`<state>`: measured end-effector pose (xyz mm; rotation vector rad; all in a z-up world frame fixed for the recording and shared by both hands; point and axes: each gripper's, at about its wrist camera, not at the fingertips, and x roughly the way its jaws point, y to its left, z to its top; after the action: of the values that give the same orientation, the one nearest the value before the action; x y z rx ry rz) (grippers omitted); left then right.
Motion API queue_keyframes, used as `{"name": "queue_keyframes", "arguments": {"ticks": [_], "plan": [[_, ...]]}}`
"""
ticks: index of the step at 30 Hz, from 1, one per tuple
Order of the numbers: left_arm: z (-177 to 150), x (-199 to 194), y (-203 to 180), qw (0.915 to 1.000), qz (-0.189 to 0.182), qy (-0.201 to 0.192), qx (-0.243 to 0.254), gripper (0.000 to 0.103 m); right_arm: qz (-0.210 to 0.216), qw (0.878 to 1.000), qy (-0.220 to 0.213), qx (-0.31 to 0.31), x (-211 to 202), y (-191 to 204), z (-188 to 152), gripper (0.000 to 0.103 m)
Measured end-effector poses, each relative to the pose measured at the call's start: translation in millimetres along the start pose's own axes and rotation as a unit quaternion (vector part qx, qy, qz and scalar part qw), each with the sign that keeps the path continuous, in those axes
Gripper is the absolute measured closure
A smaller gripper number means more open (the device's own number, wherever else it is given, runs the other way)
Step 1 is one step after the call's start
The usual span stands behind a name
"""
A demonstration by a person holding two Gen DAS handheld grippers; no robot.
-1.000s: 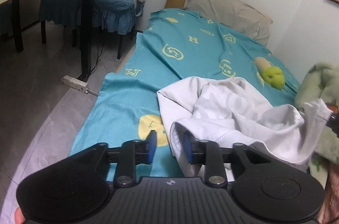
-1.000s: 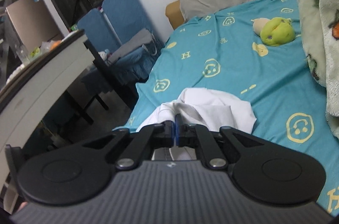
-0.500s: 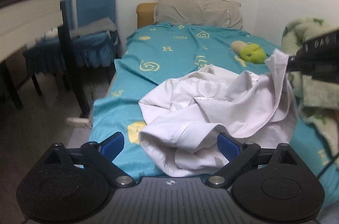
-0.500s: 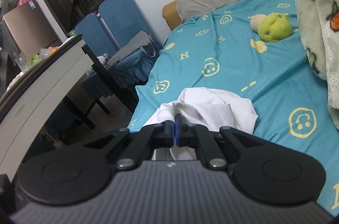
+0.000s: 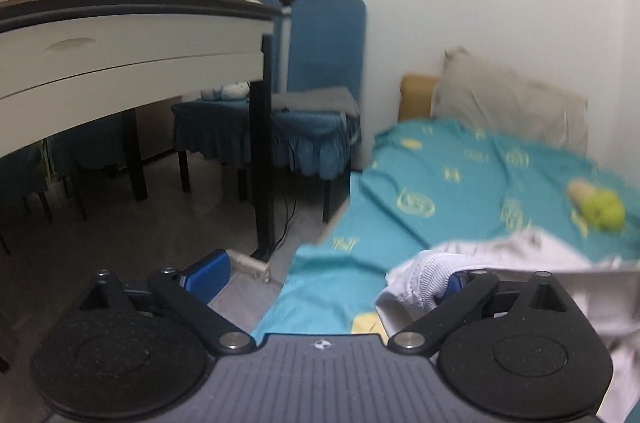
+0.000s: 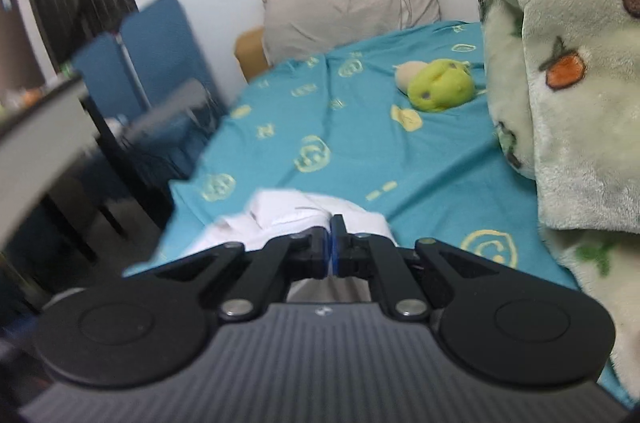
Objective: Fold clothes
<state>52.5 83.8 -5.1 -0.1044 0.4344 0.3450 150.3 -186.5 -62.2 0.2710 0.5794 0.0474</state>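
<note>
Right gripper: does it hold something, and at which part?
The right gripper is shut on the crumpled white cotton garment, pinching a bunched fold at its near side. Which part cannot be told.

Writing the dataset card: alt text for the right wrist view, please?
The right gripper is shut on a crumpled white cotton garment lying on a teal bedsheet with yellow motifs. A green plush toy sits further back, and a pale green fleece blanket is piled at right.

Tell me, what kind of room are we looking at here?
Most likely a bedroom in a home: a bed with a teal sheet, a grey pillow at its head, and a green plush toy lying on it.
</note>
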Motion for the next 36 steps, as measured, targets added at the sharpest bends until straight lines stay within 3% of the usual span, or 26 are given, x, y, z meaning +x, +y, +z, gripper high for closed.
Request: {"name": "queue_keyframes", "arguments": {"ticks": [4, 8, 9, 10, 11, 13, 17, 21, 26, 31, 36], "plan": [[18, -16, -5, 0.9995, -0.013, -0.029, -0.004, 0.002, -0.062, 0.997, 0.014, -0.052, 15, 9, -17, 0.097], [55, -48, -6, 0.9955, -0.045, -0.083, -0.008, 0.002, -0.061, 0.996, -0.06, -0.004, -30, 7, 13, 0.093], [68, -58, -6, 0.9938, -0.052, -0.097, -0.014, 0.002, -0.061, 0.994, -0.092, 0.002, -48, 9, 24, 0.085], [83, -68, -6, 0.992, -0.058, -0.11, -0.021, 0.002, -0.063, 0.991, -0.122, 0.008, -66, 10, 35, 0.07], [100, -81, -5, 0.9893, -0.067, -0.127, -0.025, 0.002, -0.068, 0.986, -0.15, 0.013, -84, 12, 48, 0.064], [134, -107, -5, 0.9826, -0.086, -0.161, -0.035, 0.002, -0.062, 0.98, -0.19, 0.013, -123, 19, 71, 0.051], [204, -174, -6, 0.9636, -0.112, -0.241, -0.031, 0.002, -0.04, 0.965, -0.261, 0.008, -202, 33, 117, 0.051], [275, -243, 4, 0.9477, -0.122, -0.293, -0.037, 0.002, -0.017, 0.944, -0.33, 0.003, -280, 48, 163, 0.051], [342, -342, 20, 0.9251, -0.11, -0.363, -0.017, 0.0, 0.002, 0.916, -0.401, -0.013, -374, 70, 208, 0.051], [386, -412, 29, 0.9213, -0.109, -0.373, 0.012, 0.0, 0.017, 0.9, -0.434, -0.029, -446, 88, 234, 0.051], [408, -419, 27, 0.9375, -0.12, -0.324, 0.041, 0.0, 0.024, 0.912, -0.408, -0.031, -462, 87, 245, 0.051]]}}
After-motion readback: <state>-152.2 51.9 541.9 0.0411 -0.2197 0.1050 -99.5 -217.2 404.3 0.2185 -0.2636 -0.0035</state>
